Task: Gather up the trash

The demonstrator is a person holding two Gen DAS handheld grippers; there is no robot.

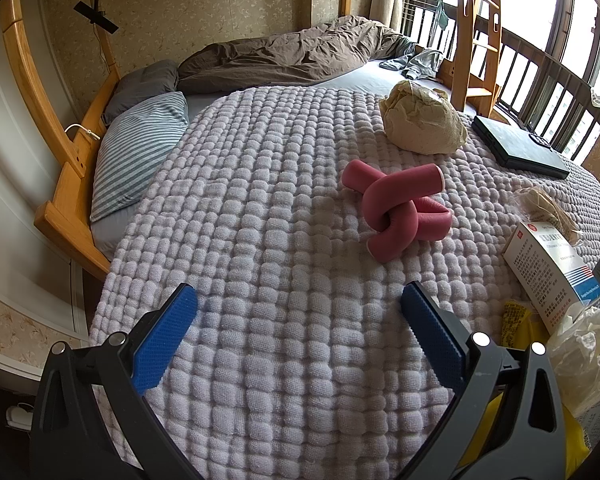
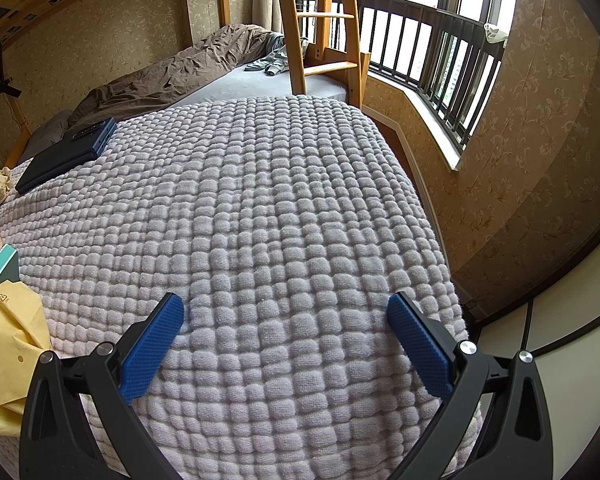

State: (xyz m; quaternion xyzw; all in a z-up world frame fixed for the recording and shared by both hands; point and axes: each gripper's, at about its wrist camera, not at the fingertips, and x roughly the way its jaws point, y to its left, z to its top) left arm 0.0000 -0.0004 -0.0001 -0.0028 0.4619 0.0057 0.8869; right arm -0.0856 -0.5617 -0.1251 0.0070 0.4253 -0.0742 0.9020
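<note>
The left hand-held gripper (image 1: 298, 300) hangs over the lilac quilted blanket (image 1: 260, 240) with its blue-padded jaws spread wide and nothing between them. Only its view shows most of the trash: a crinkled clear plastic wrapper (image 1: 584, 356) and a white printed carton (image 1: 548, 268) at the bed's near right edge, then a knotted pink foam tube (image 1: 396, 208) mid-blanket, then a crumpled beige paper ball (image 1: 422, 120) farther back.

The right hand-held gripper (image 2: 286, 308), equally wide and empty, hangs over bare blanket; its view alone shows a yellow paper bag (image 2: 12, 340) at the near left edge. Both views show the dark flat case (image 2: 66, 154) beyond.
</note>
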